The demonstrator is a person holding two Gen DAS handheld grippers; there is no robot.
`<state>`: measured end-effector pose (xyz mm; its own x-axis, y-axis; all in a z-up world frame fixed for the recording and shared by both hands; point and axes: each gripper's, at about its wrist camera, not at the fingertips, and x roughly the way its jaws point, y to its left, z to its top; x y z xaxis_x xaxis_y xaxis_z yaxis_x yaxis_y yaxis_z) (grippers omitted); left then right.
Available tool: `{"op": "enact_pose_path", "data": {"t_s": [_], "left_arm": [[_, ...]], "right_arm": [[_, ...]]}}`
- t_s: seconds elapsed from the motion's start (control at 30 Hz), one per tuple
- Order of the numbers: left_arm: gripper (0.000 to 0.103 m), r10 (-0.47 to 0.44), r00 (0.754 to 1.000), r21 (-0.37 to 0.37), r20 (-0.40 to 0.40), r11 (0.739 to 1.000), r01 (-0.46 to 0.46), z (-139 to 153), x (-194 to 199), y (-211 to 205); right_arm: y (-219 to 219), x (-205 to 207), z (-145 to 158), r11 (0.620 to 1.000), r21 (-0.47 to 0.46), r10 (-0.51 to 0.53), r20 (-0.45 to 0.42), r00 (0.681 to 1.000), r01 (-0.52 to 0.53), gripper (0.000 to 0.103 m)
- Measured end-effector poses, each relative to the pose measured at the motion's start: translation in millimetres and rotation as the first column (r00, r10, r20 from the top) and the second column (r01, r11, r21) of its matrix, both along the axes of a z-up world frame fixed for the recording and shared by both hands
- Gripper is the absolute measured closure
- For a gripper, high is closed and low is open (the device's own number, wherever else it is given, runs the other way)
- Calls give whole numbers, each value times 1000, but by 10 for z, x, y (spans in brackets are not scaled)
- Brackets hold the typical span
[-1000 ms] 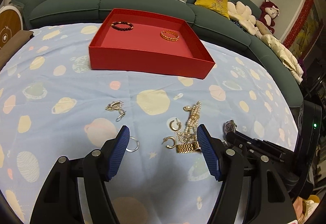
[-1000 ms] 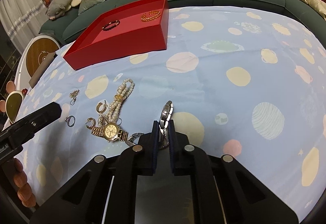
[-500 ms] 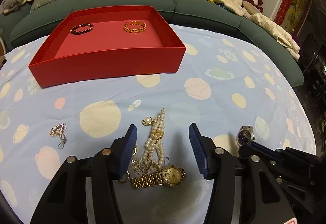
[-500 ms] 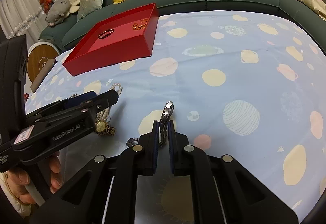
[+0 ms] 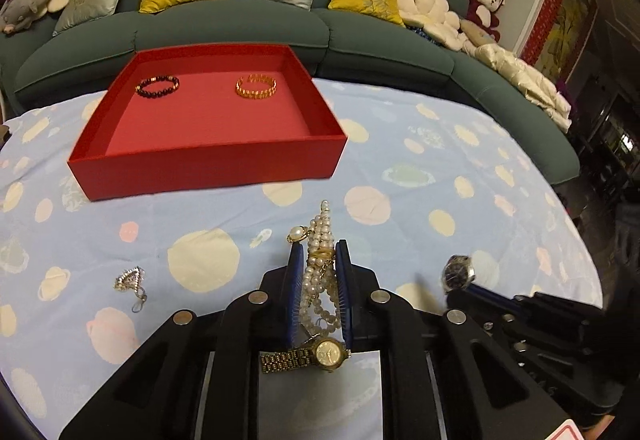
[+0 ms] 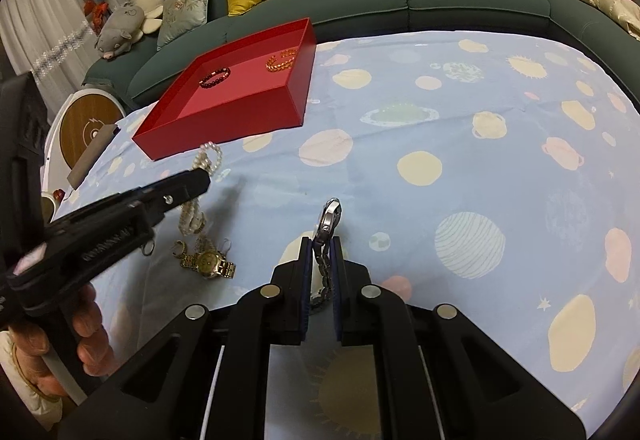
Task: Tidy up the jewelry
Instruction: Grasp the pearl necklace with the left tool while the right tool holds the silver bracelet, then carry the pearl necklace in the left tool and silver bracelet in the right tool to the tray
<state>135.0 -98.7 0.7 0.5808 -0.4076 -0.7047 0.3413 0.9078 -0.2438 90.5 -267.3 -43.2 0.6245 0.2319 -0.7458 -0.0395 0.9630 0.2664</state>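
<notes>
My left gripper [image 5: 319,252] points down at the tablecloth and its jaws are closing; the blue pads touch both sides of the pearl bracelet [image 5: 320,224], which lies between them. A gold watch [image 5: 326,352] lies just behind the pads. The right wrist view shows this gripper [image 6: 196,179] from the side over the pearl bracelet [image 6: 208,155]. My right gripper [image 6: 322,244] is shut on the band of a silver watch [image 6: 329,220], lifted off the cloth. The red tray [image 5: 208,159] beyond holds a dark bead bracelet [image 5: 157,85] and a gold bracelet [image 5: 256,85].
A small silver pendant [image 5: 130,280] lies left of the left gripper. Gold hoop earrings [image 6: 180,248] sit by the gold watch [image 6: 206,262]. A green sofa [image 5: 240,27] with cushions curves behind the table. A person's hand [image 6: 88,332] holds the left gripper.
The left gripper has moved right and forward over the jewelry pile, and its jaws have narrowed from wide to tight around the pearl bracelet. The right gripper still holds the silver watch, hardly moved.
</notes>
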Motion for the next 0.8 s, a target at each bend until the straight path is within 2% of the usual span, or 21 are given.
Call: {"op": "enact_pose_path", "data": {"t_s": [0.13,0.27,0.43,0.63,0.8], "left_arm": [[90,15,998,-80,68,997,-9,404,-80,187],[90,42,993,-114,106,993,-29,654,-158,398],[90,79,991,-113,106,991,-67,704,-226,617],[90,114,987,-92,109,990,-104,684,-279,775],[90,138,985,-83,99,988,-130,629,-308,931]], "right_arm": [[79,2,78,1000,1,18,27,999,-19,95],[175,10,139,999,5,37,43,998,-37,95],[322,14,254,998,14,63,70,996,-64,95],[562,18,525,994,12,106,147,983,-108,95],[593,99,492,997,12,70,120,990,-72,95]]}}
